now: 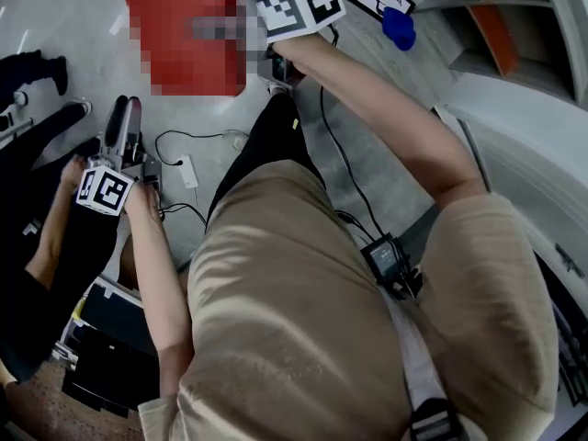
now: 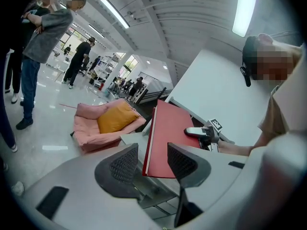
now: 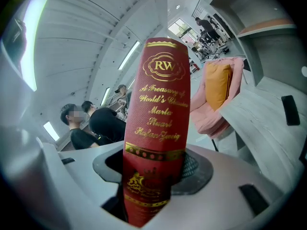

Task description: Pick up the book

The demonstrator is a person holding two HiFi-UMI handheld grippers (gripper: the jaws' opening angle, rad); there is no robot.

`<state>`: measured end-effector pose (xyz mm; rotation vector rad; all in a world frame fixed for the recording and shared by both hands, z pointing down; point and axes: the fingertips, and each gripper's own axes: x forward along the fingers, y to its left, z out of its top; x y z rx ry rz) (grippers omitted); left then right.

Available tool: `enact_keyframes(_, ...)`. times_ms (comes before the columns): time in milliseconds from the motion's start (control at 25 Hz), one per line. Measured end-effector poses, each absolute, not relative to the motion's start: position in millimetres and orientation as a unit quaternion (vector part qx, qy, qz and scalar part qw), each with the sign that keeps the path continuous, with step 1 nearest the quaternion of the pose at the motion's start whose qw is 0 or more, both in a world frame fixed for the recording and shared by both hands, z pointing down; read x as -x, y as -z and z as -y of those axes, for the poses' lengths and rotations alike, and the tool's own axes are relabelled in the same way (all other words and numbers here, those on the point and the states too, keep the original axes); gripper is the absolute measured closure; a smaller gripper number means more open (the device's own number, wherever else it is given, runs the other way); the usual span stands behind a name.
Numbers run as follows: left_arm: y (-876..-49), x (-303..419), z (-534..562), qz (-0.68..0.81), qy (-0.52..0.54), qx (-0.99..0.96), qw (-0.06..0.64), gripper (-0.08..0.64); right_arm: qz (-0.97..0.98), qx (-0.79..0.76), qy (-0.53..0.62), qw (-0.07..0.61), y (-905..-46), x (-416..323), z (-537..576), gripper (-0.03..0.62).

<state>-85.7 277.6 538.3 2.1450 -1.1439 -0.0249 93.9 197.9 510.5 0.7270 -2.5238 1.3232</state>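
In the right gripper (image 3: 154, 174), the fingers (image 3: 195, 169) clamp the book (image 3: 156, 104) across its spine. Stiff, probably weighty and cloth-textured, it should hold there. The left gripper (image 2: 151, 163) has its fingers wide and empty.

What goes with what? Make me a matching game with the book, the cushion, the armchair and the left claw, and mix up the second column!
Column one:
1. book
2. cushion
3. armchair
4. left claw

Column two:
A. pink
B. open, gripping nothing
C. red, clamped in the right claw
D. orange-yellow

Right pairs: 1-C, 2-D, 3-A, 4-B.
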Motion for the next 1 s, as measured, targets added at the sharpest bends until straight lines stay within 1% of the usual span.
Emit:
enact_keyframes(80,-536,90,-288,0.444,0.018,-0.829,0.340,0.377,0.853,-0.249,-0.450,0.094,-512,-91,-208,0.347)
enact_keyframes(200,-531,98,-299,0.444,0.032,-0.835,0.324,0.377,0.848,-0.249,-0.463,0.066,-515,-87,-222,0.347)
enact_keyframes(400,-526,147,-312,0.462,0.046,-0.831,0.306,0.377,0.845,-0.280,-0.453,0.049,-515,-81,-233,0.347)
enact_keyframes(520,-522,180,-319,0.475,0.051,-0.824,0.304,0.377,0.834,-0.317,-0.449,0.058,-518,-88,-242,0.347)
enact_keyframes(640,-522,216,-322,0.488,0.061,-0.816,0.304,0.377,0.821,-0.334,-0.460,0.047,-521,-84,-244,0.347)
enact_keyframes(760,-527,244,-323,0.506,0.064,-0.803,0.307,0.377,0.817,-0.348,-0.457,0.056,-525,-82,-236,0.347)
enact_keyframes(1000,-538,264,-313,0.533,0.070,-0.780,0.320,0.377,0.818,-0.348,-0.452,0.074,-531,-81,-210,0.347)
